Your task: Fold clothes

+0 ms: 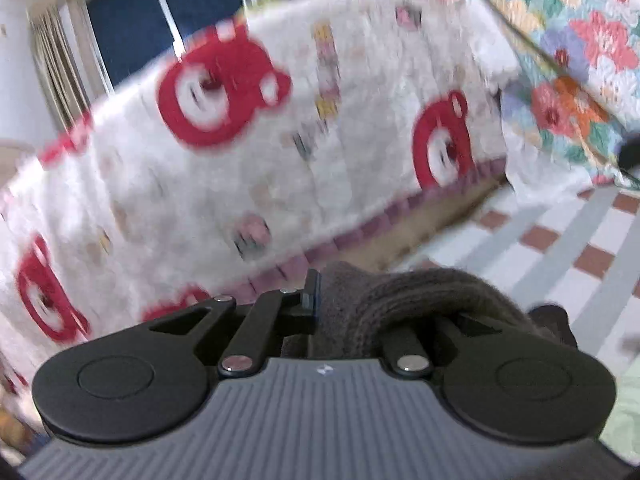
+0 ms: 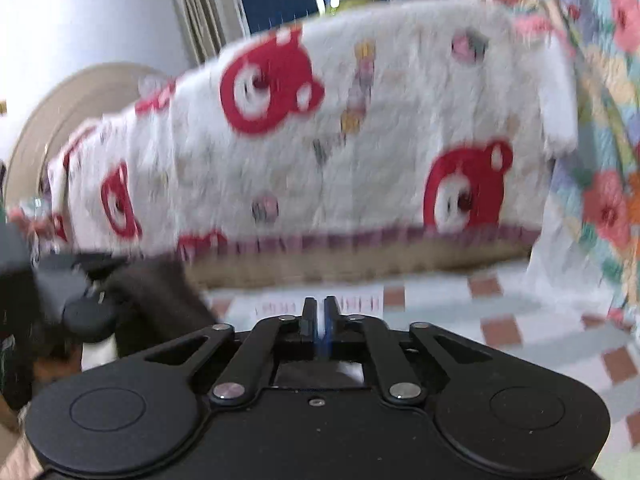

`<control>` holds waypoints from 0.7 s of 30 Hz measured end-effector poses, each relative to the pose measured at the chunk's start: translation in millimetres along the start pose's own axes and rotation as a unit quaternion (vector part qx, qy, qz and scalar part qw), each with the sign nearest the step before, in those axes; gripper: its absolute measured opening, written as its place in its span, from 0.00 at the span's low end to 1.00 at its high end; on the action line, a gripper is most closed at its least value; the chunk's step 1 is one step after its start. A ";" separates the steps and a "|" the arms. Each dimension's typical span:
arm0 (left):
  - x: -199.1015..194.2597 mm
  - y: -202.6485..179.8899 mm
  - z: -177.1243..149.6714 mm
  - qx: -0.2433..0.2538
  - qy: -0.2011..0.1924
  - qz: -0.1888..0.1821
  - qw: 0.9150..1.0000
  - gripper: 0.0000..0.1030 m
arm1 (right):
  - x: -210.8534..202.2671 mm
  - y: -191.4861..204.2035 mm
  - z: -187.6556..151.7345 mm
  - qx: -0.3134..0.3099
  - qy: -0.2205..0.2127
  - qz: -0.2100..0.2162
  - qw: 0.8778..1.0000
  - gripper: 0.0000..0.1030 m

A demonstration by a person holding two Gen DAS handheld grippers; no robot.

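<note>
A dark grey-brown knitted garment [image 1: 400, 296] is bunched in my left gripper [image 1: 320, 292], which is shut on it. The knit drapes over the right finger and hides it; only the left finger [image 1: 311, 292] shows. In the right wrist view the same garment [image 2: 160, 292] hangs blurred at the left, with the left gripper [image 2: 80, 304] holding it above the bed. My right gripper [image 2: 320, 308] is apart from the garment, over the checked sheet [image 2: 440, 312]. Its fingers stand a narrow slit apart with nothing between them.
A white fleece blanket with red bear faces [image 1: 280, 140] [image 2: 340, 140] lies across the back. A floral quilt [image 1: 580, 60] [image 2: 608, 160] rises at the right. The checked sheet [image 1: 560, 240] covers the bed. Behind are a dark window with curtains [image 1: 132, 12] and a beige round headboard [image 2: 60, 112].
</note>
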State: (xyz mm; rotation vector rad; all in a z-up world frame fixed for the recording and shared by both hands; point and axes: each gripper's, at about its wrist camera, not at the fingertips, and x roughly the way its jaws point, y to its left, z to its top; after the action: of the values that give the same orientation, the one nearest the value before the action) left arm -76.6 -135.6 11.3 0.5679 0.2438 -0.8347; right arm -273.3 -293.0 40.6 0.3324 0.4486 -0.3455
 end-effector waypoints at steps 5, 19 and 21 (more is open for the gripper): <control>17.4 40.1 -64.6 -0.006 0.044 0.028 0.999 0.10 | 70.6 16.2 -69.6 -0.122 0.119 -0.013 0.985 0.53; 63.1 122.5 -166.1 -0.213 0.141 -0.012 0.967 0.29 | 140.9 50.0 -142.2 -0.334 0.201 -0.084 0.917 0.58; 65.3 127.3 -169.2 -0.236 0.143 -0.026 0.961 0.28 | 138.3 48.3 -151.8 -0.361 0.212 -0.086 0.904 0.59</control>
State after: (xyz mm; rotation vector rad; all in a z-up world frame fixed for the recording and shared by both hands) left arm 64.8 -13.3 -107.6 0.2285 0.7049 -0.7098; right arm -192.3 -226.2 -142.4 -0.3728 1.0006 -0.2542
